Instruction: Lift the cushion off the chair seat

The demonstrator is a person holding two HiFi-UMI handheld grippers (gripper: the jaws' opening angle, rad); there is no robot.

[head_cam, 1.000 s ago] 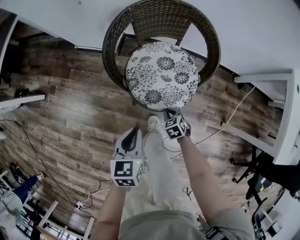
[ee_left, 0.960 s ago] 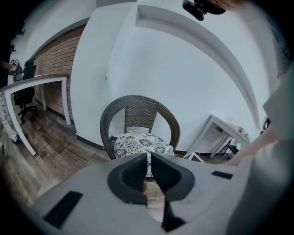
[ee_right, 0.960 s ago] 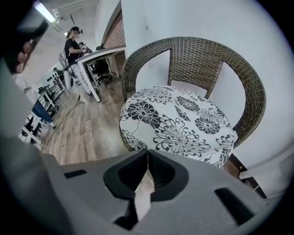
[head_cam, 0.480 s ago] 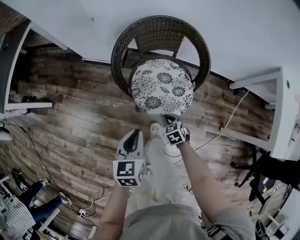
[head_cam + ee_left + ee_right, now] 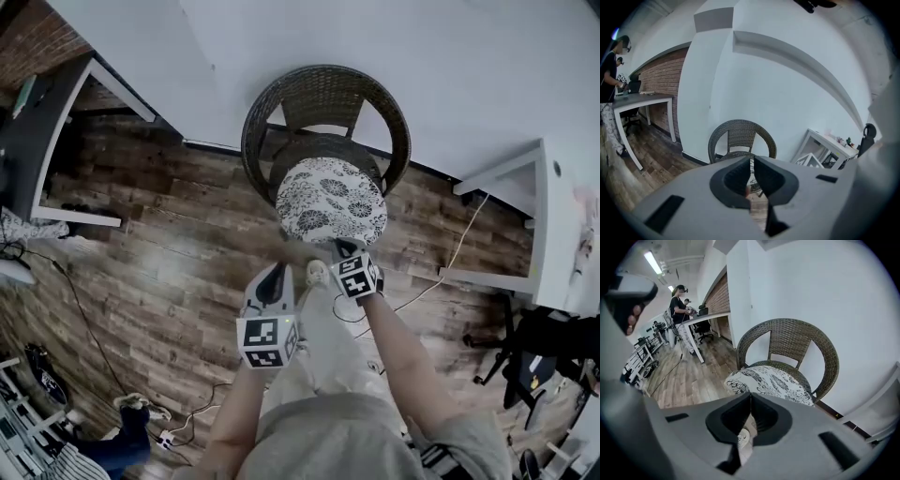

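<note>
gripping the cushion point(image 5: 331, 200) by its near rim, right tool point(image 5: 339, 246) clamped tight; it lies ahead over the chair point(image 5: 323, 89); left tool point(image 5: 275, 274), closed and empty, sits farther off.

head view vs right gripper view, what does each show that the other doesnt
Only the head view: the person's bare forearms and the marker cube on the left gripper.
Only the right gripper view: a ceiling strip light and people standing at a desk.
Both: the dark woven wicker chair and the round black-and-white floral cushion, raised off the seat at its near edge, where the right gripper is shut on it.
</note>
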